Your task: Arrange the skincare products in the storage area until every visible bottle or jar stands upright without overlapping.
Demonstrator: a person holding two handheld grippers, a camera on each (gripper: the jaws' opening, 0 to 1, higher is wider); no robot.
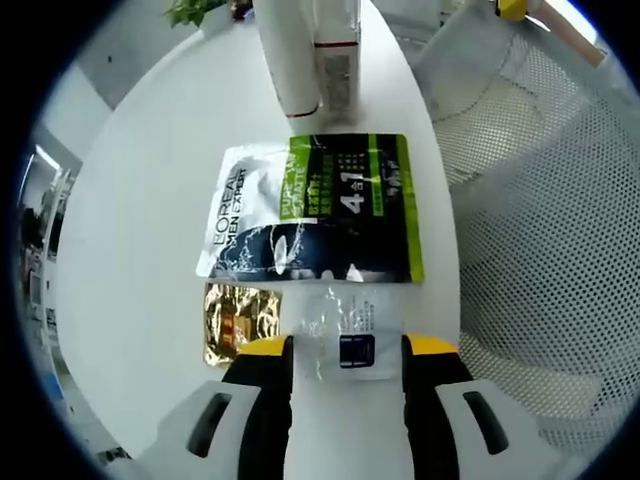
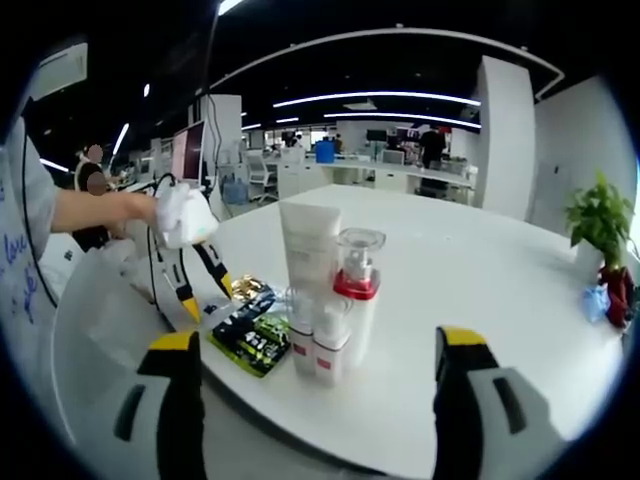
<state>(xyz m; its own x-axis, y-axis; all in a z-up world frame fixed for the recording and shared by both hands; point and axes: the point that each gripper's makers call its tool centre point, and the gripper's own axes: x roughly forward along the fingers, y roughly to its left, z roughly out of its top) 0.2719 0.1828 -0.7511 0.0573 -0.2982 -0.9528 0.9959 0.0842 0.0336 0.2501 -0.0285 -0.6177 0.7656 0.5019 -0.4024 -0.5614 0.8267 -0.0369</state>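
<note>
Left gripper view shows the left gripper [image 1: 347, 350] clamping a clear sachet [image 1: 345, 325] beside the pouch [image 1: 315, 210], while right gripper view shows the right gripper [image 2: 315, 345] gaping before upright bottles [image 2: 330, 290].

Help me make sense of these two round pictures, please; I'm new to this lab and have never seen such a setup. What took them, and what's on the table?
No robot here: a person holds a two-jaw gripper in each hand, and each gripper carries a fisheye camera looking forward along its own jaws.

The left gripper view looks down on a white table. Its jaws stand on either side of a small clear sachet; whether they pinch it, I cannot tell. Beyond lie a gold sachet and a large black-and-green pouch.

The right gripper view looks across the table into an office. Its jaws are wide apart and hold nothing. Ahead stand a white tube, a clear-topped pump bottle with a red collar and two small bottles. At left, the left gripper reaches down over the flat packets.
</note>
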